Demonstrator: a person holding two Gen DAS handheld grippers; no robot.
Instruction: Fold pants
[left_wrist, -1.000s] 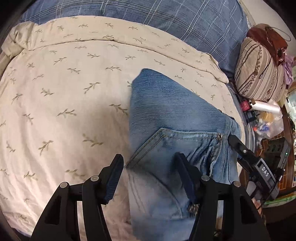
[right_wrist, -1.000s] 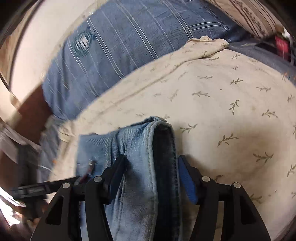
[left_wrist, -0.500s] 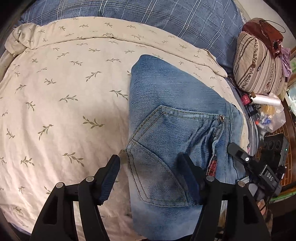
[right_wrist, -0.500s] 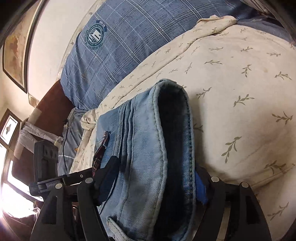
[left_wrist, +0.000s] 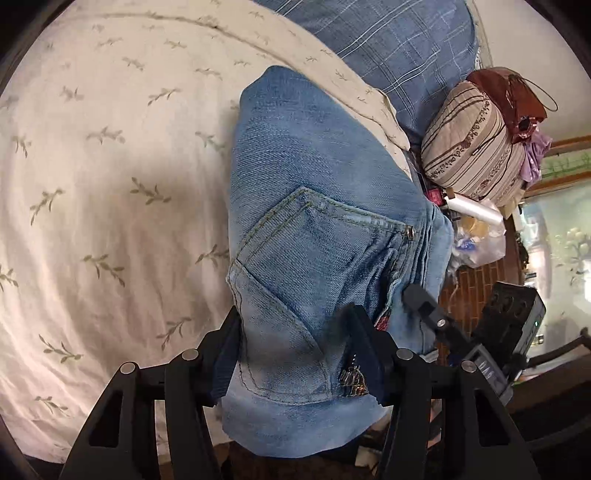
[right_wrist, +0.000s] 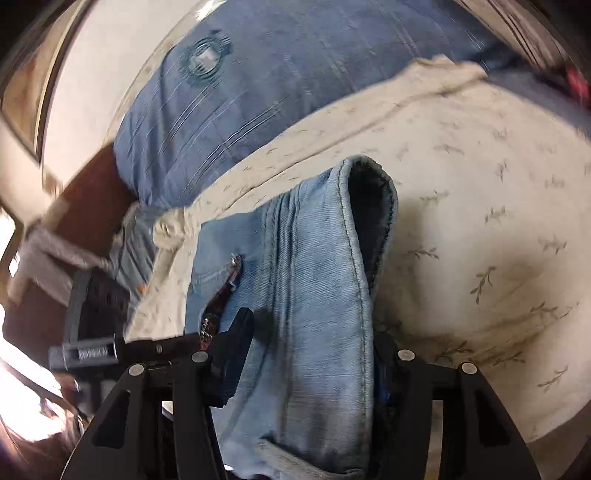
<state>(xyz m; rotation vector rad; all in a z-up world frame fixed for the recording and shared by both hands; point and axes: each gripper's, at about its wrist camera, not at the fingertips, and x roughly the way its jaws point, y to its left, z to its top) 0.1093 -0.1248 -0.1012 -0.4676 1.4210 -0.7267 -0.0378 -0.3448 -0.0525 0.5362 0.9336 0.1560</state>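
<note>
A pair of light blue jeans (left_wrist: 314, 206) lies folded on the cream leaf-print bedspread (left_wrist: 110, 184), back pocket up. The near end hangs over the bed's edge. My left gripper (left_wrist: 295, 354) has its fingers on either side of the pocket end, and the denim fills the gap between them. My right gripper (right_wrist: 310, 354) straddles the waistband end of the jeans (right_wrist: 317, 288), with thick folded denim between its fingers. The right gripper's tip shows in the left wrist view (left_wrist: 424, 306) beside the jeans.
A blue plaid pillow (left_wrist: 399, 48) lies at the head of the bed. A striped cushion (left_wrist: 476, 140) with a brown bag on it sits to the right. Bottles and a plastic bag (left_wrist: 476, 236) clutter the bedside. A black device (left_wrist: 513, 317) stands at lower right.
Both grippers have shifted along the jeans while staying around them. The left view has tilted and closed in on the pocket. The right view has swung and blurred.
</note>
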